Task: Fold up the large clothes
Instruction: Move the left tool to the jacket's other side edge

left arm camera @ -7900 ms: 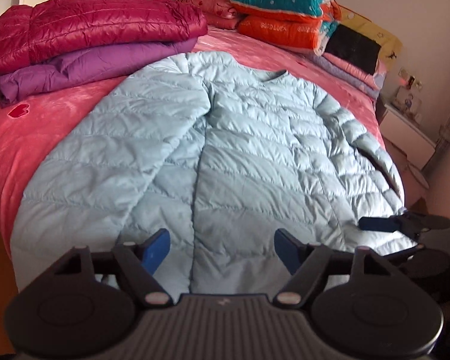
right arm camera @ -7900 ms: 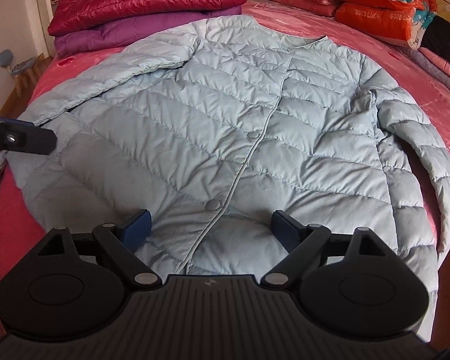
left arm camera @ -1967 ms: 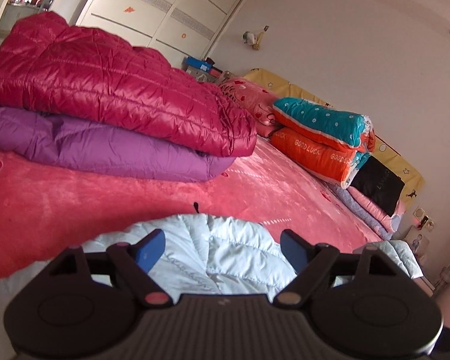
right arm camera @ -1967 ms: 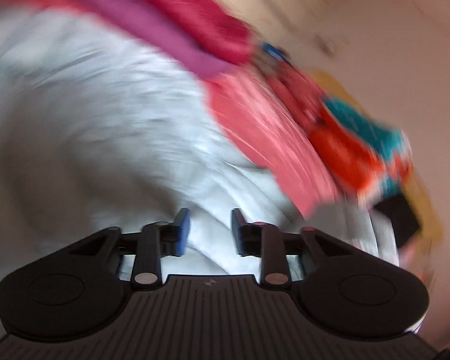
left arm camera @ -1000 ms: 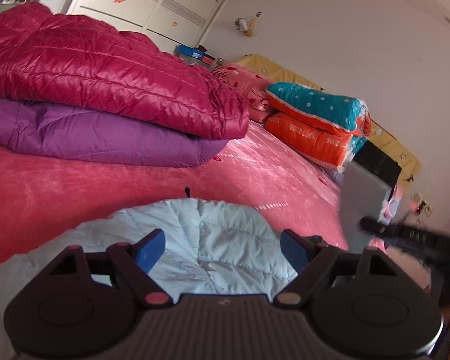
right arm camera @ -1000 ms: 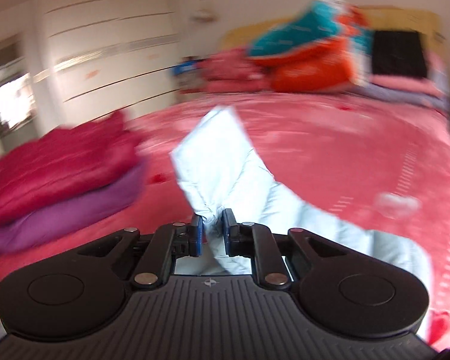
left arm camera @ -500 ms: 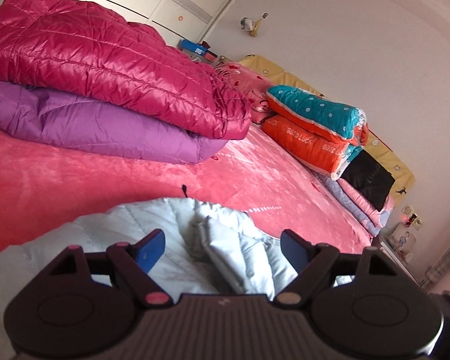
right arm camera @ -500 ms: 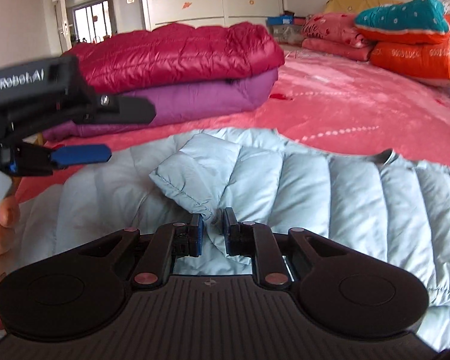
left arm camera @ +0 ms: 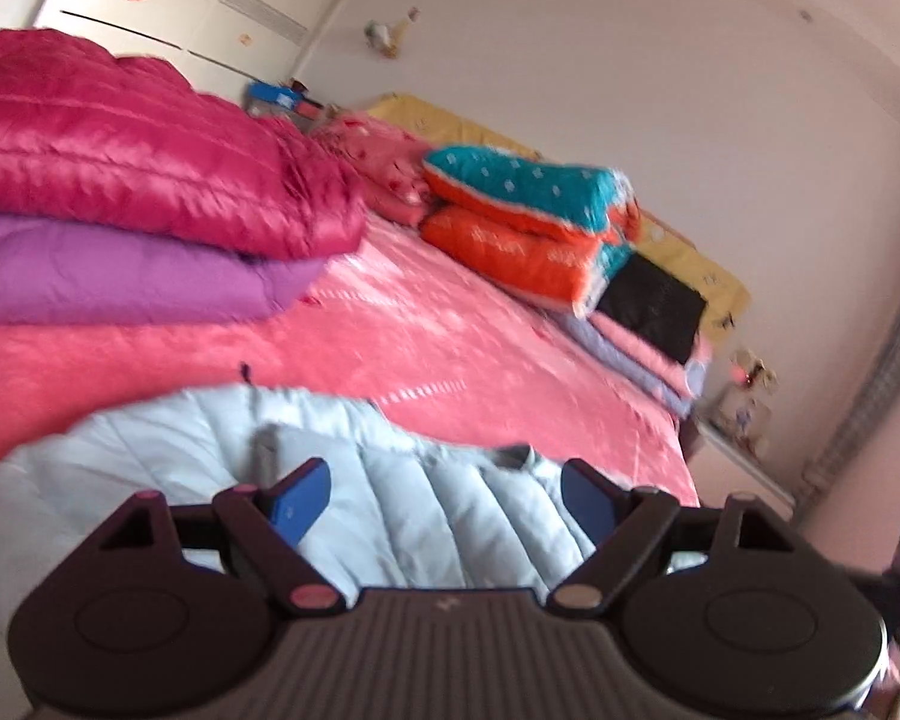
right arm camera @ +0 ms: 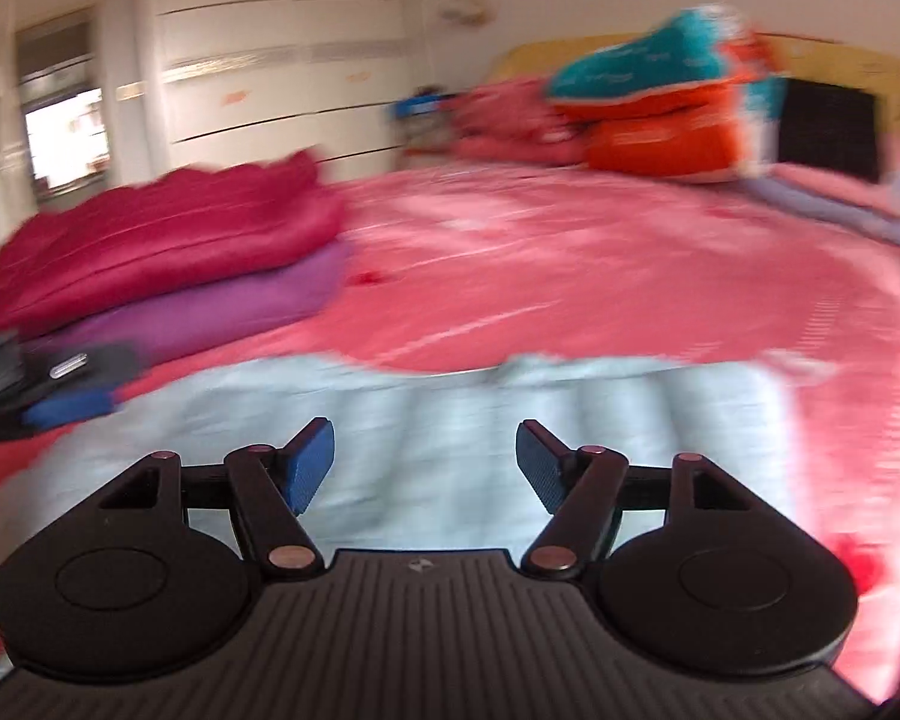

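A pale blue quilted jacket (left arm camera: 402, 480) lies folded on the pink bedspread (left arm camera: 426, 348), its sleeve laid across its back. My left gripper (left arm camera: 444, 501) hovers open just over the jacket, nothing between its blue pads. In the right wrist view the same jacket (right arm camera: 450, 402) spreads below my right gripper (right arm camera: 423, 465), whose jaws are opening wide with no cloth between them. The left gripper (right arm camera: 60, 405) also shows at the left edge of that blurred view.
A folded crimson jacket (left arm camera: 138, 180) sits on a folded purple one (left arm camera: 120, 282) at the left of the bed. Teal and orange pillows (left arm camera: 534, 222) are stacked near the yellow headboard (left arm camera: 684, 252). A white wardrobe (right arm camera: 258, 78) stands behind. A nightstand (left arm camera: 744, 456) is at right.
My right gripper was shut on the jacket's sleeve, laid it across the jacket, let go and drew back. The left gripper stayed open and shifted a little.
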`<state>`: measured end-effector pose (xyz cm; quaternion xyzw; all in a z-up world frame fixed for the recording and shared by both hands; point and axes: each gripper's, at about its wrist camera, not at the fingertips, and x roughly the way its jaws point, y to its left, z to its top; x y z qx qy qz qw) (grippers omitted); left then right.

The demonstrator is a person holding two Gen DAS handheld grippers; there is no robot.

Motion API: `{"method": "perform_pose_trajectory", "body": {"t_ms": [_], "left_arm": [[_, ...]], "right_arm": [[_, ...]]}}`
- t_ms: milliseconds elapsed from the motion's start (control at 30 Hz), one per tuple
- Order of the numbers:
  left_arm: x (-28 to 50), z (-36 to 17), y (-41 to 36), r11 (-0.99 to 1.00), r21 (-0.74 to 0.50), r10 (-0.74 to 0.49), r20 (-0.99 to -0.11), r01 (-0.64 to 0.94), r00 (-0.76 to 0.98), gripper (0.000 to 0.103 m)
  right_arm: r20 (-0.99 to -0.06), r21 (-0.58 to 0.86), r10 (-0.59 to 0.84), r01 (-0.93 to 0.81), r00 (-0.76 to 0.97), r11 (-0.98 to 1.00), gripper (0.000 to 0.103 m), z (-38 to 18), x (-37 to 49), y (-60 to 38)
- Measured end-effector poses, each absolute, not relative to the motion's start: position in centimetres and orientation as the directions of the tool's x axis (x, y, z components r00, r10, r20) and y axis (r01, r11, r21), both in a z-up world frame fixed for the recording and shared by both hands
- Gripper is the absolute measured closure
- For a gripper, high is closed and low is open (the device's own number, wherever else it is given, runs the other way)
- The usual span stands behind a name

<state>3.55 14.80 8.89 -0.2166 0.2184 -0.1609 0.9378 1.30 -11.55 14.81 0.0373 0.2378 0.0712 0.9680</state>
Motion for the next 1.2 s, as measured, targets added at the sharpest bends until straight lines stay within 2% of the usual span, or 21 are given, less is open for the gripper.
{"method": "perform_pose_trajectory", "body": {"t_ms": [67, 167, 300, 400, 633, 800, 933, 1067, 1133, 1200], "left_arm": [[4.0, 8.4, 13.8, 0.861, -0.459, -0.411, -0.369, 0.221, 0.834, 0.019], [4.6, 7.6, 12.8, 0.876, -0.426, -0.411, -0.416, 0.226, 0.811, 0.019], [5.1, 6.4, 12.1, 0.903, -0.385, -0.375, -0.485, 0.192, 0.790, 0.022], [5.5, 5.6, 12.2, 0.923, -0.357, -0.332, -0.540, 0.147, 0.773, 0.031], [6.1, 4.4, 12.9, 0.930, -0.359, -0.290, -0.583, 0.079, 0.759, 0.033], [6.2, 3.8, 12.5, 0.940, -0.332, -0.271, -0.588, 0.078, 0.762, 0.033], [6.3, 3.5, 12.0, 0.950, -0.303, -0.253, -0.587, 0.081, 0.769, 0.033], [5.8, 3.9, 11.8, 0.952, -0.294, -0.243, -0.574, 0.080, 0.782, 0.031], [5.4, 4.3, 11.9, 0.948, -0.310, -0.242, -0.551, 0.074, 0.799, 0.027], [4.7, 4.8, 11.8, 0.944, -0.319, -0.245, -0.520, 0.080, 0.818, 0.018]], "right_arm": [[-0.453, 0.127, 0.064, -0.006, 0.889, 0.992, 0.019, 14.2, 2.1, -14.8], [-0.478, 0.205, 0.019, 0.090, 0.878, 0.975, 0.020, 12.8, 3.2, -18.7], [-0.511, 0.299, 0.068, 0.103, 0.857, 0.948, 0.039, 10.9, 4.2, -20.1], [-0.557, 0.243, 0.052, 0.102, 0.829, 0.965, 0.042, 10.1, 5.4, -19.0], [-0.625, 0.079, -0.022, 0.092, 0.780, 0.993, 0.041, 8.5, 6.1, -17.1], [-0.596, -0.056, -0.095, 0.077, 0.797, 0.995, 0.037, 6.6, 6.2, -15.1], [-0.577, -0.077, -0.111, 0.082, 0.809, 0.994, 0.036, 7.1, 5.5, -14.7], [-0.570, -0.038, -0.084, 0.076, 0.817, 0.996, 0.028, 6.8, 5.6, -15.3], [-0.571, 0.001, -0.050, 0.062, 0.820, 0.998, 0.005, 6.7, 5.7, -15.8], [-0.571, 0.033, -0.034, 0.064, 0.820, 0.997, 0.000, 6.7, 6.0, -16.3]]}}
